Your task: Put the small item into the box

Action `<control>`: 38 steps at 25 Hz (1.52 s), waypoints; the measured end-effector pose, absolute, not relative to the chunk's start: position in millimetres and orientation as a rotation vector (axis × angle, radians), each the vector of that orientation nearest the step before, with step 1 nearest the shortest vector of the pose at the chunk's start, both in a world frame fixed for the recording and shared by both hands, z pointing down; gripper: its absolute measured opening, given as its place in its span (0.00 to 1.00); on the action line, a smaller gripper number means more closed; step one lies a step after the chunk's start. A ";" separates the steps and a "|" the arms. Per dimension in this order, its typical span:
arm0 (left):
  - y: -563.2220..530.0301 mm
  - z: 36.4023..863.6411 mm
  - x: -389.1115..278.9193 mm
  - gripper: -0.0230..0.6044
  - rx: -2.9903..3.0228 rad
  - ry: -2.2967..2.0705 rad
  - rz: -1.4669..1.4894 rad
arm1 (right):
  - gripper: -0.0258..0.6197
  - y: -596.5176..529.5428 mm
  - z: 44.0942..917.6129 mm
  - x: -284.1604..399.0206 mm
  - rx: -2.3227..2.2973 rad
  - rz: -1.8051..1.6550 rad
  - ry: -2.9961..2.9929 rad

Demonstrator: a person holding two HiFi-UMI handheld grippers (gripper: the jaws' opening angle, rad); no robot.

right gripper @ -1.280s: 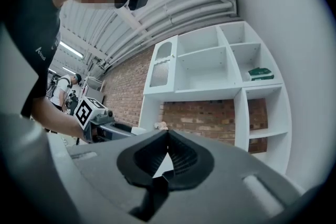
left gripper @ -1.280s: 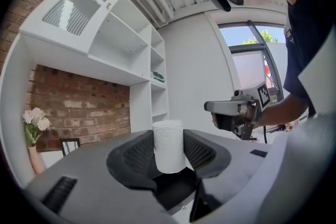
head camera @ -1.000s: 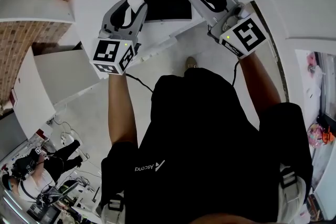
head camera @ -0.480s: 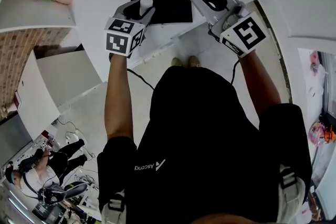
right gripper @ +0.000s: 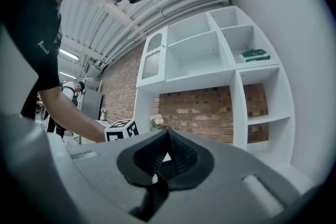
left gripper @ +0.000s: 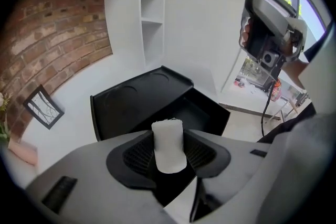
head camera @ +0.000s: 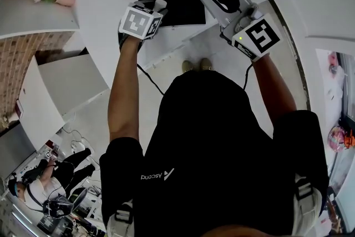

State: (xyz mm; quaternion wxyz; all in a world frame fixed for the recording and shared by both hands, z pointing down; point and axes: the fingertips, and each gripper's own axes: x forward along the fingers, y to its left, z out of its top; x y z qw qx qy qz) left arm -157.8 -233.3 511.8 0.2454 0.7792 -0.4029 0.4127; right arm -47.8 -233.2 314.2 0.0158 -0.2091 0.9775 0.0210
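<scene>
The only writing I can read is "Ascend", printed in white on the person's black shirt (head camera: 158, 176). The square black-and-white markers on the gripper cubes carry no letters.

The small item (left gripper: 168, 136) is a stubby white cylinder with a matt surface and a slightly ragged top edge. It stands upright between the ribbed black pads of my left gripper (left gripper: 168, 153), whose jaws are clamped on its two sides. In the head view it pokes up past the left gripper's marker cube (head camera: 141, 21), by the front left edge of the box; I cannot tell whether it is over the opening.

The box (left gripper: 206, 113) is black and sits on the white table (left gripper: 79, 76), just beyond the left jaws. Its lid (left gripper: 137, 93) is swung back and lies flat behind it. What I see of the inside is plain black floor.

My right gripper (right gripper: 167, 137) is raised and faces white shelves; its jaws are pressed together with nothing between them.
</scene>
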 end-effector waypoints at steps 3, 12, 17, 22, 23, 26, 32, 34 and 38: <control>-237.0 526.9 -157.0 0.31 2.107 -1.040 1.163 | 0.04 -234.7 315.1 -49.1 -0.662 0.061 3.041; -245.0 560.3 -156.4 0.31 2.038 -0.947 1.238 | 0.04 -240.3 316.4 -41.7 -0.705 0.036 3.016; -248.4 569.8 -158.1 0.32 2.025 -0.956 1.250 | 0.04 -245.6 324.2 -38.6 -0.741 0.013 3.032; -252.1 574.6 -160.6 0.32 2.003 -0.988 1.250 | 0.04 -248.1 332.3 -34.7 -0.764 0.015 3.043; -252.9 574.8 -160.7 0.32 2.004 -0.993 1.251 | 0.04 -248.3 333.1 -34.5 -0.765 0.012 3.042; -255.8 574.5 -160.9 0.32 2.009 -1.013 1.250 | 0.04 -249.0 333.7 -34.3 -0.769 0.008 3.039; -258.5 573.4 -161.2 0.32 2.015 -1.021 1.231 | 0.04 -252.5 334.5 -32.6 -0.779 0.002 3.036; -259.0 572.1 -160.8 0.32 2.016 -1.015 1.224 | 0.04 -253.6 334.2 -31.2 -0.786 -0.025 3.037; -256.7 570.4 -159.1 0.33 2.019 -1.009 1.225 | 0.04 -252.8 334.7 -28.7 -0.788 -0.053 3.038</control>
